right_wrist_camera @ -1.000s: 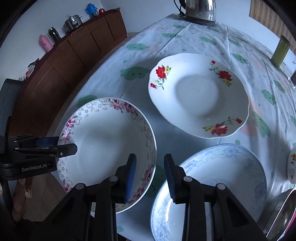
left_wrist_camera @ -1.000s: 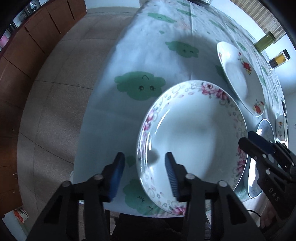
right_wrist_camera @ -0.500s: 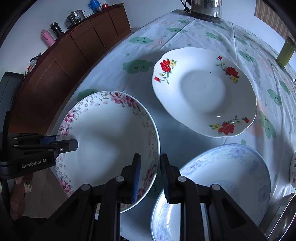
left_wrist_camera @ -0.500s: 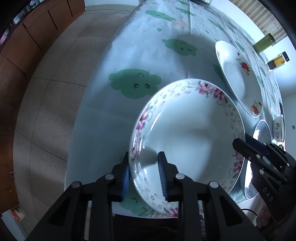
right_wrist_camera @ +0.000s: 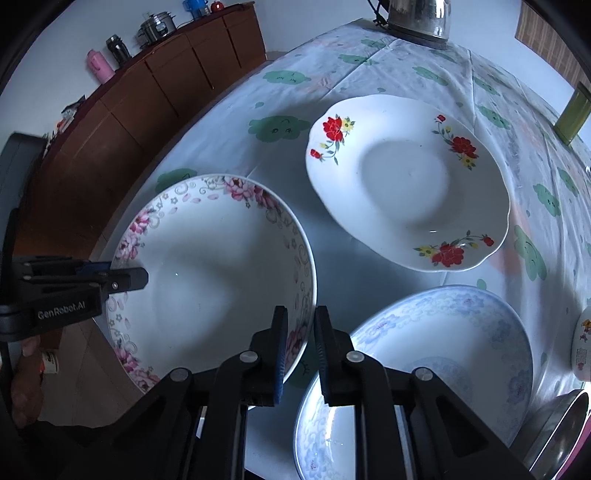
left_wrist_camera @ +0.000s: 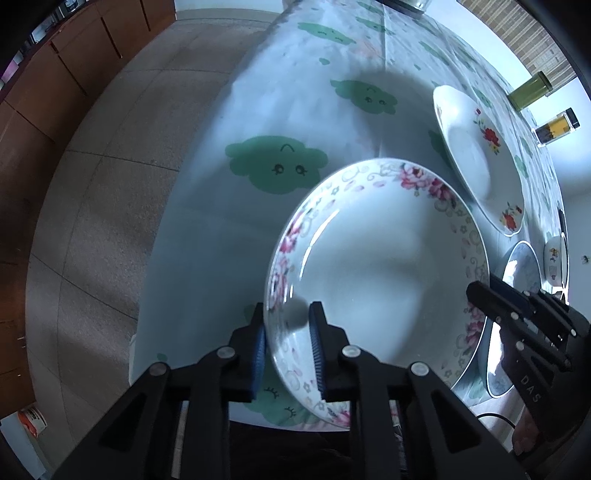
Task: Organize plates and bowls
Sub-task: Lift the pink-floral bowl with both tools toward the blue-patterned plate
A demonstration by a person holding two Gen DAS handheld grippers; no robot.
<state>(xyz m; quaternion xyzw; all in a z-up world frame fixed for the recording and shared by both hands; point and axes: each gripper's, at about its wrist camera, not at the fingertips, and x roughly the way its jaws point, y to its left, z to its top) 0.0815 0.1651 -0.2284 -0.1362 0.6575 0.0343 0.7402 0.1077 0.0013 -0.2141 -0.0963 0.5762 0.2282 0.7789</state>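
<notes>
A white bowl with a pink flower rim (left_wrist_camera: 384, 273) (right_wrist_camera: 214, 273) is at the table's near corner, tilted and raised a little. My left gripper (left_wrist_camera: 286, 328) is shut on its near-left rim. My right gripper (right_wrist_camera: 300, 332) is shut on its opposite rim; it also shows in the left wrist view (left_wrist_camera: 517, 314). A white plate with red flowers (right_wrist_camera: 406, 184) (left_wrist_camera: 476, 158) lies farther back. A pale blue patterned plate (right_wrist_camera: 424, 373) lies right of the bowl.
The table (right_wrist_camera: 369, 62) has a cloth with green clouds. A steel kettle (right_wrist_camera: 417, 16) stands at the far end, a green canister (right_wrist_camera: 572, 114) at the right. A small bowl (right_wrist_camera: 583, 347) and a steel bowl (right_wrist_camera: 557, 432) sit at the right edge. A wooden sideboard (right_wrist_camera: 166, 96) stands left.
Both grippers have closed on the pink-rimmed bowl's opposite rims. The bowl has lifted and tilted slightly off the cloth.
</notes>
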